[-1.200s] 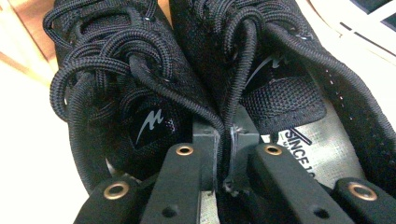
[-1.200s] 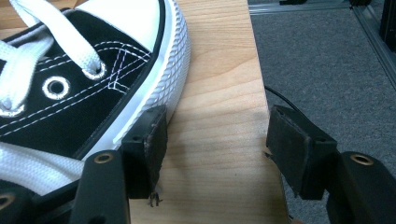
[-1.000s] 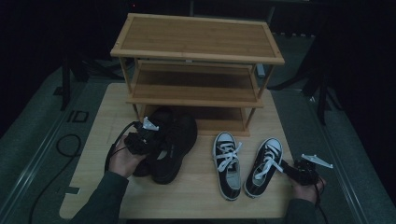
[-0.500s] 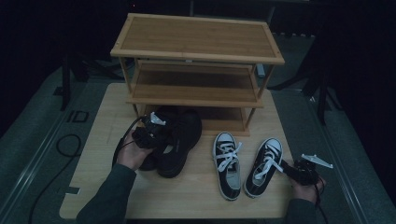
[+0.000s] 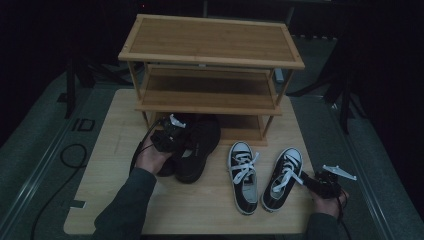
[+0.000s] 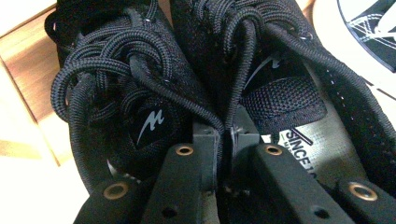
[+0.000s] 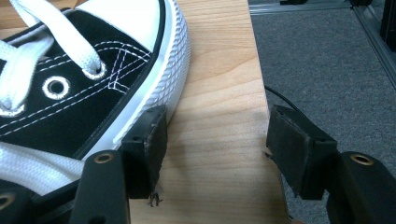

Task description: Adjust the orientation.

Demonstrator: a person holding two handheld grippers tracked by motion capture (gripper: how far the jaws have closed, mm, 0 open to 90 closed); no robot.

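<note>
Pale wood grain covers my desk (image 5: 115, 200), a light board with rounded corners. Grey carpet lies around it, and the room behind is black. At twelve o'clock on the desk stands a bamboo shoe rack (image 5: 210, 42) with three slatted shelves on thin posts.

Four shoes are on the desk, in two pairs. The black pair (image 5: 197, 147) sits at about nine o'clock, just in front of the rack's lowest shelf. Its uppers are knitted mesh, it has thick round black laces, and a small white zigzag logo marks each tongue. The two black shoes lie side by side and touch. My left gripper (image 5: 175, 136) has its jaws nearly shut, pinching the inner collars of both shoes together; in the left gripper view the pads (image 6: 205, 140) meet where the two collars press against each other.

The canvas pair (image 5: 262, 175) lies at about five o'clock, toes pointing toward me. These two shoes are black with white stitching, flat white laces, metal eyelets and ribbed white rubber rims, and they sit slightly apart.

My right gripper (image 5: 312, 181) rests low at four o'clock with its jaws wide open and nothing between them. One pad (image 7: 149, 140) sits just beside the rim of the nearer canvas sneaker (image 7: 93, 70), and the other hangs past the desk edge.
</note>
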